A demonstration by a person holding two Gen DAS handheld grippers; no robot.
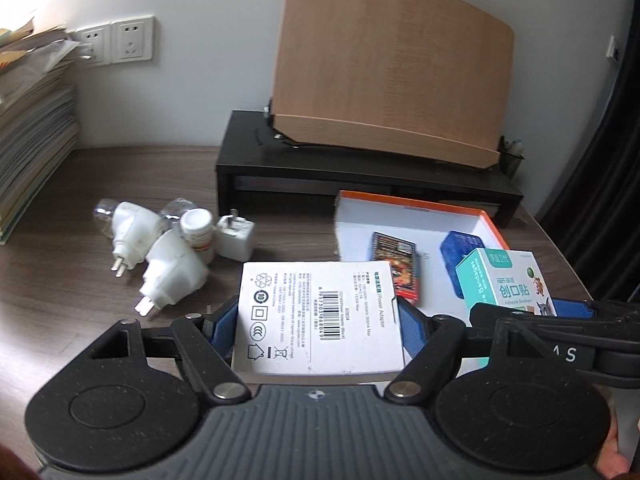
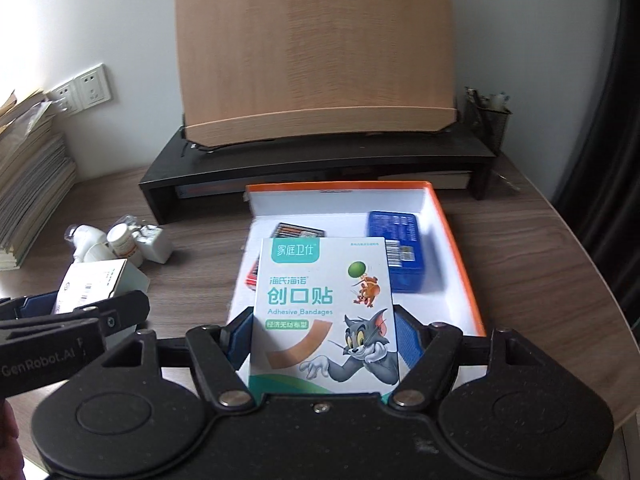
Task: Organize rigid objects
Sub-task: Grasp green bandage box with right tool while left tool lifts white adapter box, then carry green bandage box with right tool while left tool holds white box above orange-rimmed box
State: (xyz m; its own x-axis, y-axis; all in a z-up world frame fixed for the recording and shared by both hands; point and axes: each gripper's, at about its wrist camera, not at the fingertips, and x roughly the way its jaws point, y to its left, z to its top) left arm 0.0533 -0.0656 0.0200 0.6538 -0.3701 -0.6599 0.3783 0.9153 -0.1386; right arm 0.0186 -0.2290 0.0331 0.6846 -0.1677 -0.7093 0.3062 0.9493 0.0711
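Observation:
My left gripper (image 1: 316, 320) is shut on a white power adapter box (image 1: 318, 316), held above the desk just left of the orange-rimmed white tray (image 1: 404, 204). My right gripper (image 2: 324, 336) is shut on a bandage box (image 2: 324, 312) with a cartoon cat, held over the tray's near edge (image 2: 464, 264). In the tray lie a blue box (image 2: 400, 252) and a red-edged card pack (image 2: 298, 232). The bandage box also shows in the left wrist view (image 1: 506, 280), and the adapter box in the right wrist view (image 2: 92, 284).
Two white plug-in devices (image 1: 152, 252), a pill bottle (image 1: 196, 232) and a white charger (image 1: 236, 236) lie on the desk left of the tray. A black monitor riser (image 1: 360, 168) with a wooden board (image 1: 392, 60) stands behind. Stacked papers (image 1: 32, 136) sit far left; a mesh pen cup (image 2: 488, 120) is at the back right.

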